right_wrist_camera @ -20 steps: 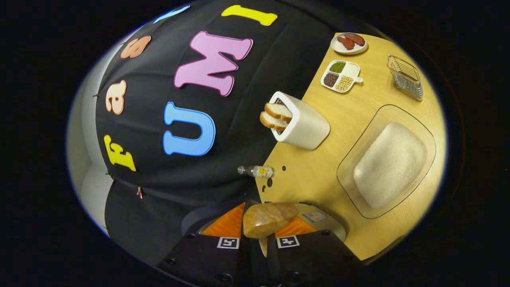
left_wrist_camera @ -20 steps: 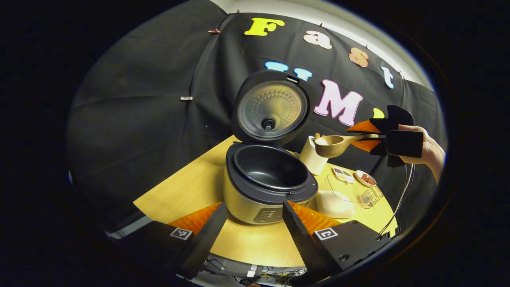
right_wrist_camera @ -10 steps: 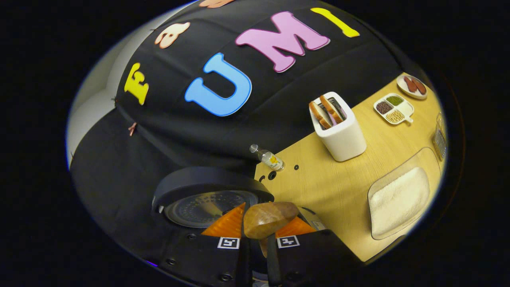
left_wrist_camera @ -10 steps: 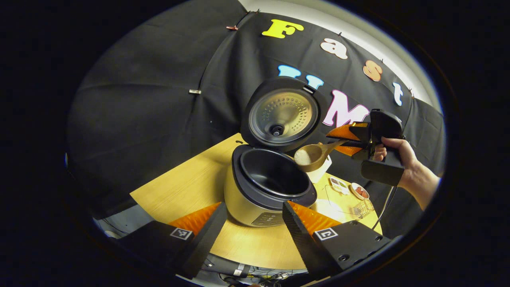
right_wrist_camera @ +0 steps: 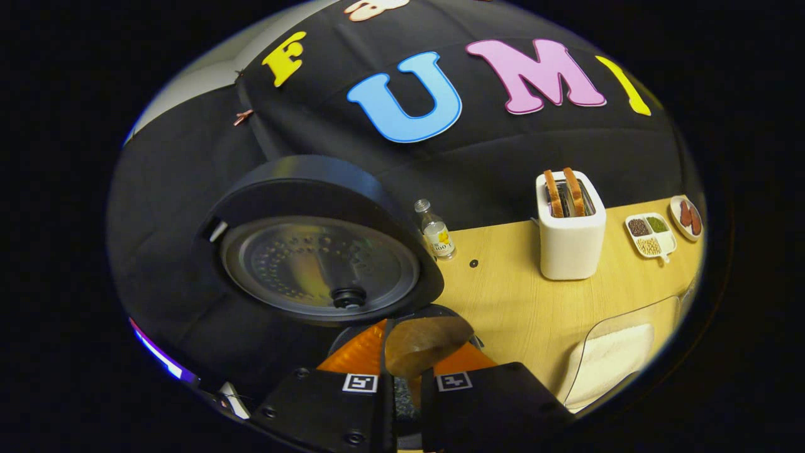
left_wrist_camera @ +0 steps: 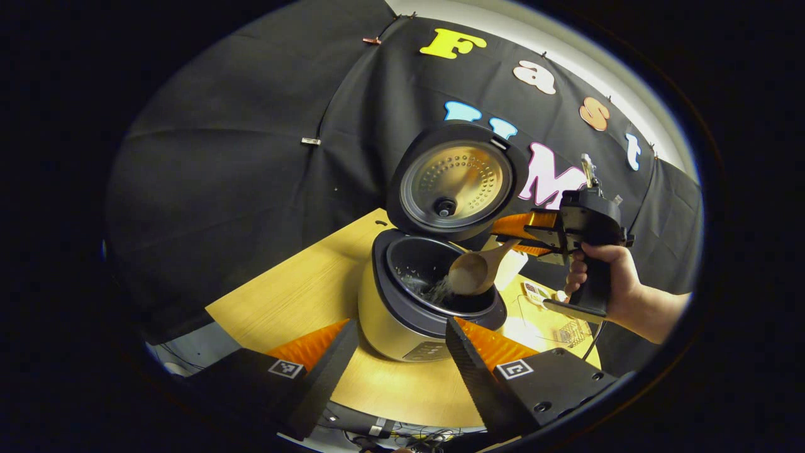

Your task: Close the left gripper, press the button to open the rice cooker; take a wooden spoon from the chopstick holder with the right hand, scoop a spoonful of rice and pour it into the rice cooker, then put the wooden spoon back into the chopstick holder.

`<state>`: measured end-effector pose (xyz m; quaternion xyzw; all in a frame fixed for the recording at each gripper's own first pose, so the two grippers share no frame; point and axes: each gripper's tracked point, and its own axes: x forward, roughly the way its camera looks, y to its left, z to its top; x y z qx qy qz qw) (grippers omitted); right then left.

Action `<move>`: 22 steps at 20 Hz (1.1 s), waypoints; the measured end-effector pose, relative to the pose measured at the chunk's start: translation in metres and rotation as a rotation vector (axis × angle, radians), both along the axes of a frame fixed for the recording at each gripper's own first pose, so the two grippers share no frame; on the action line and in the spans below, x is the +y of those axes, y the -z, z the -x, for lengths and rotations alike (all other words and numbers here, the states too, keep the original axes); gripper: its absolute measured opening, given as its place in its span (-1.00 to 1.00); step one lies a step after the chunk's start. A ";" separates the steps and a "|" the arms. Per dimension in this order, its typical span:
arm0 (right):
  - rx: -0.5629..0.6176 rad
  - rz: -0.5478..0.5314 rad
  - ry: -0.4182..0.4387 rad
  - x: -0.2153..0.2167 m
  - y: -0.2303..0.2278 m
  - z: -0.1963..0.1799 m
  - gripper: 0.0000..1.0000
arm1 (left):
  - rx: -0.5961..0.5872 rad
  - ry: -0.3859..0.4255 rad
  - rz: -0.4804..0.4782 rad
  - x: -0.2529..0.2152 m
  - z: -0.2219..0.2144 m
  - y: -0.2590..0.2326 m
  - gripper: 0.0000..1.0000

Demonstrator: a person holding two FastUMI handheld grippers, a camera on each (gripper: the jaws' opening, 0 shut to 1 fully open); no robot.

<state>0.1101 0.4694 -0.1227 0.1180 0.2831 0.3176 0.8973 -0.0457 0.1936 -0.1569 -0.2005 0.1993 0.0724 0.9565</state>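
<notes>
Left gripper view: the rice cooker point(left_wrist_camera: 415, 302) stands on the wooden table point(left_wrist_camera: 295, 296), lid point(left_wrist_camera: 456, 182) raised upright at the back. The wooden spoon point(left_wrist_camera: 478, 269) is over the open pot, at its right rim. Its long axis runs from the bowl, low and toward the pot's middle, up and right to the handle, which ends in the right gripper point(left_wrist_camera: 527, 231). The bowl is tipped over with its back toward the camera, and rice point(left_wrist_camera: 438, 290) is falling from it into the pot. A hand point(left_wrist_camera: 607, 277) holds that gripper by its grip, to the right of the cooker.

The right gripper is closed on the spoon handle, a finger on either side. In the right gripper view the spoon bowl point(right_wrist_camera: 422, 345) sits just ahead of the right gripper point(right_wrist_camera: 402, 377), above the pot edge.

The left gripper point(left_wrist_camera: 396, 352) is held in front of the cooker, fingers wide apart, holding nothing.

Change from the earlier frames: a second ago the spoon was level and loaded, beside the toaster point(right_wrist_camera: 571, 234), clear of the cooker. Half a second ago it had reached the pot's right rim, rice visible in the bowl. It is now rolled over and emptying. The tray of rice point(right_wrist_camera: 613, 365) has slid toward the lower right edge of the right gripper view.
</notes>
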 end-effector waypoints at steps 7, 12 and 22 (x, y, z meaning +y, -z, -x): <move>-0.139 0.118 -0.162 0.022 0.007 0.019 -0.61 | 0.001 -0.013 -0.008 0.000 -0.001 -0.001 0.92; -0.226 0.200 -0.286 0.033 0.019 0.039 -0.61 | 0.003 -0.030 -0.015 0.005 0.000 0.002 0.84; -0.412 0.314 -0.593 0.054 0.029 0.098 -0.60 | 0.001 -0.073 0.014 0.014 0.003 0.006 0.91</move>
